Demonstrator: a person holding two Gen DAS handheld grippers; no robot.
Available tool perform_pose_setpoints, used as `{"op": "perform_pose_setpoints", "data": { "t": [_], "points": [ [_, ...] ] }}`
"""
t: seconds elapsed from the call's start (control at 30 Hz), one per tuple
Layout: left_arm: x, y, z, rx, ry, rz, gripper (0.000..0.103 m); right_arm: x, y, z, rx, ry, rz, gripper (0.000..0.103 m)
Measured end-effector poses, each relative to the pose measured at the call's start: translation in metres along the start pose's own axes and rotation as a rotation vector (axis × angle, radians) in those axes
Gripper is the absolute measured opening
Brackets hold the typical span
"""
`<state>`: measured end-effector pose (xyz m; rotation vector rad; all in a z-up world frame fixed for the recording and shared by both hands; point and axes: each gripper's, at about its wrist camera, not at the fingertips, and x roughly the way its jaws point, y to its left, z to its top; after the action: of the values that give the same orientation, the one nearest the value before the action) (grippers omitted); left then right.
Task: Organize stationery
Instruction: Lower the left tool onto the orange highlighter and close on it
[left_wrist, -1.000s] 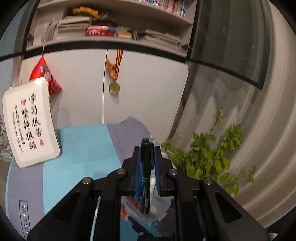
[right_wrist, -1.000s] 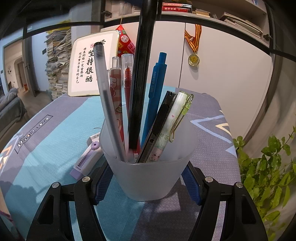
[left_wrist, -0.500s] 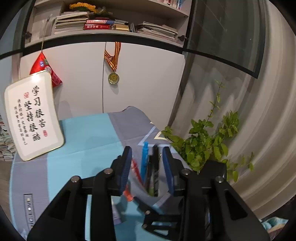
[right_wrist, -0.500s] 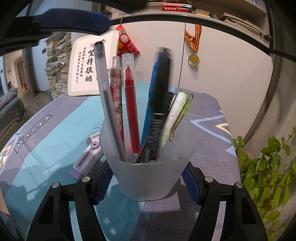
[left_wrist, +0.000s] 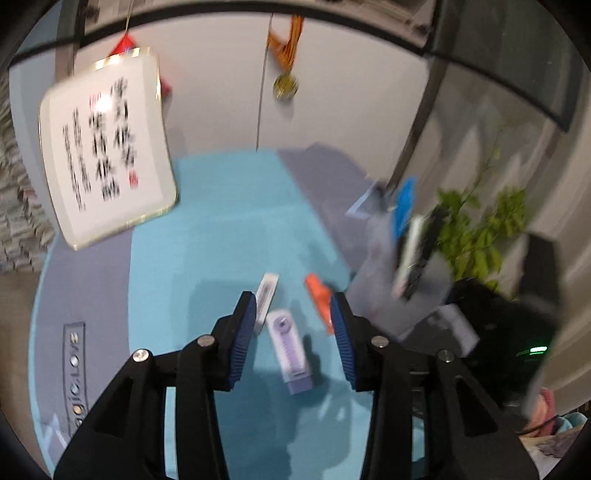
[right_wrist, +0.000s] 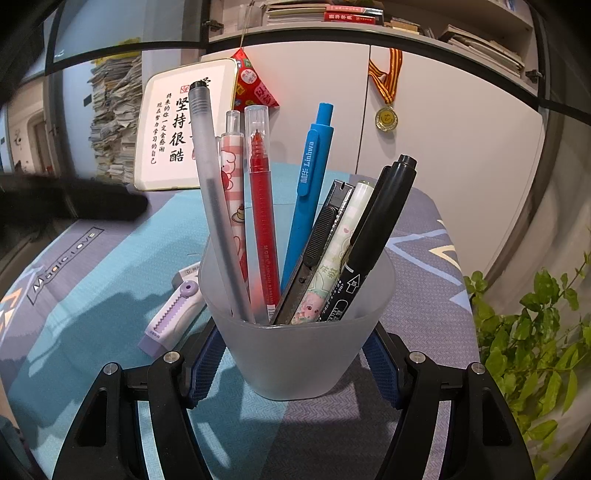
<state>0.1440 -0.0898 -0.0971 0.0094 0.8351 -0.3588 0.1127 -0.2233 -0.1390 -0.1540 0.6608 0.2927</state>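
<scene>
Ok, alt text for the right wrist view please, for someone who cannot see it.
A frosted plastic cup sits clamped between the right gripper's blue-padded fingers, packed with upright pens including a red pen, a blue pen and a black marker. A purple correction tape lies on the teal tablecloth beside it.

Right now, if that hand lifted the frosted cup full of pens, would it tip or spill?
Probably steady: the right gripper squeezes the cup low on both sides. The cup narrows toward its base, so it may slip upward. Tall leaning pens like the black marker could make it top-heavy.
</scene>
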Motion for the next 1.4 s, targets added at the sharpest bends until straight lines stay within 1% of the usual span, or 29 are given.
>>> {"op": "perform_pose_setpoints", "data": {
  "t": [0.1, 0.13, 0.27, 0.4, 0.43, 0.47, 0.5, 0.57, 0.63, 0.7, 0.8, 0.97, 1.0, 1.03, 1.07, 1.1, 1.23, 1.4],
  "points": [
    [0.018, 0.002, -0.001, -0.014, 0.047, -0.006, 0.038, 0.000, 0.000, 0.000, -0.002, -0.001, -0.004, 0.072],
    [0.022, 0.001, -0.002, -0.015, 0.056, -0.007, 0.036, 0.000, 0.000, 0.000, -0.003, -0.002, -0.006, 0.072],
    [0.028, 0.001, -0.006, 0.000, 0.065, -0.001, 0.034, -0.004, 0.003, 0.000, -0.017, -0.021, -0.021, 0.072],
    [0.025, 0.005, -0.007, -0.009, 0.058, 0.001, 0.034, -0.002, 0.002, 0.000, -0.028, -0.010, -0.010, 0.072],
    [0.023, 0.006, -0.007, -0.013, 0.054, 0.003, 0.034, -0.001, 0.002, 0.000, -0.028, -0.001, -0.004, 0.072],
    [0.022, 0.007, -0.007, -0.016, 0.051, 0.004, 0.034, 0.003, 0.003, -0.001, -0.030, 0.027, 0.006, 0.072],
    [0.020, 0.009, -0.007, -0.023, 0.047, 0.004, 0.034, 0.007, 0.003, -0.002, -0.036, 0.056, 0.007, 0.072],
    [0.017, 0.012, -0.006, -0.033, 0.042, 0.002, 0.034, 0.010, 0.004, -0.003, -0.050, 0.082, -0.001, 0.072],
    [0.013, 0.015, -0.006, -0.038, 0.032, 0.002, 0.034, 0.005, 0.005, -0.002, -0.059, 0.059, -0.003, 0.074],
    [0.011, 0.016, -0.007, -0.039, 0.029, 0.000, 0.034, -0.002, 0.004, 0.001, -0.053, 0.031, 0.011, 0.083],
    [0.009, 0.016, -0.008, -0.038, 0.028, -0.006, 0.034, -0.012, -0.004, 0.009, -0.026, -0.004, 0.025, 0.083],
    [0.010, 0.013, -0.011, -0.034, 0.037, -0.011, 0.034, -0.014, -0.015, 0.022, 0.012, -0.022, 0.064, 0.083],
    [0.011, 0.013, -0.012, -0.033, 0.038, -0.012, 0.034, -0.013, -0.015, 0.024, 0.008, -0.024, 0.068, 0.082],
    [0.011, 0.012, -0.012, -0.031, 0.040, -0.013, 0.034, -0.012, -0.015, 0.024, 0.006, -0.027, 0.072, 0.079],
    [0.012, 0.012, -0.011, -0.029, 0.042, -0.013, 0.034, -0.012, -0.015, 0.024, 0.005, -0.030, 0.088, 0.071],
    [0.012, 0.012, -0.012, -0.028, 0.043, -0.013, 0.034, -0.012, -0.014, 0.025, 0.007, -0.035, 0.101, 0.071],
    [0.018, 0.002, -0.009, -0.002, 0.051, -0.014, 0.034, -0.017, -0.010, 0.021, -0.022, -0.054, 0.023, 0.070],
    [0.032, -0.020, -0.001, 0.043, 0.057, -0.039, 0.034, -0.027, -0.029, 0.014, 0.002, -0.066, -0.066, 0.070]
  ]
}}
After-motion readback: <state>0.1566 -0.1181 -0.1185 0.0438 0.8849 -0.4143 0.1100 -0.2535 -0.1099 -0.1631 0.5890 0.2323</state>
